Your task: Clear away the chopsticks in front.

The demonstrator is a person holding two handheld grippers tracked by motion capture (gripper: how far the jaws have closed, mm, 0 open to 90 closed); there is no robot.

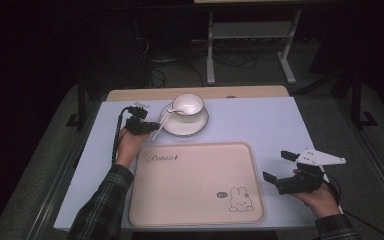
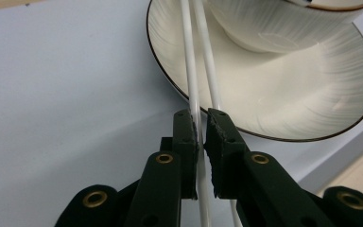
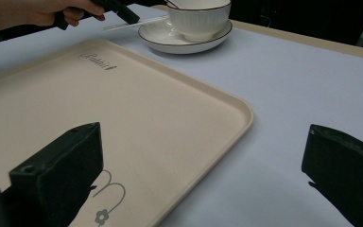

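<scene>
Left gripper point(image 1: 149, 127) at the near-left rim of the saucer point(image 1: 192, 127), its jaws drawn almost together on a pair of white chopsticks point(image 1: 161, 126). In the left gripper view one stick point(image 2: 192, 85) passes between the jaws, while the second point(image 2: 210, 80) runs along the top of the right jaw; whether it is pinched too cannot be told. The chopsticks lean on the saucer rim, their far ends near the cup point(image 1: 188, 104).

Right gripper point(image 1: 289, 169) held above the surface point(image 1: 275, 125), just right of the tray point(image 1: 195, 210), jaws wide apart and holding nothing.

Step in hand, as judged: picking up the chopsticks. To do it well, both sticks should sit squarely between the jaws before lifting; a grip on one alone would probably let the other slide off. A straight upward lift, clear of the saucer rim, should avoid tipping the cup.

Containers: the cup stands on the saucer with a white spoon point(image 1: 176, 109) resting in it; any liquid cannot be made out. The beige tray, printed with a rabbit point(image 1: 240, 199), carries nothing.
</scene>
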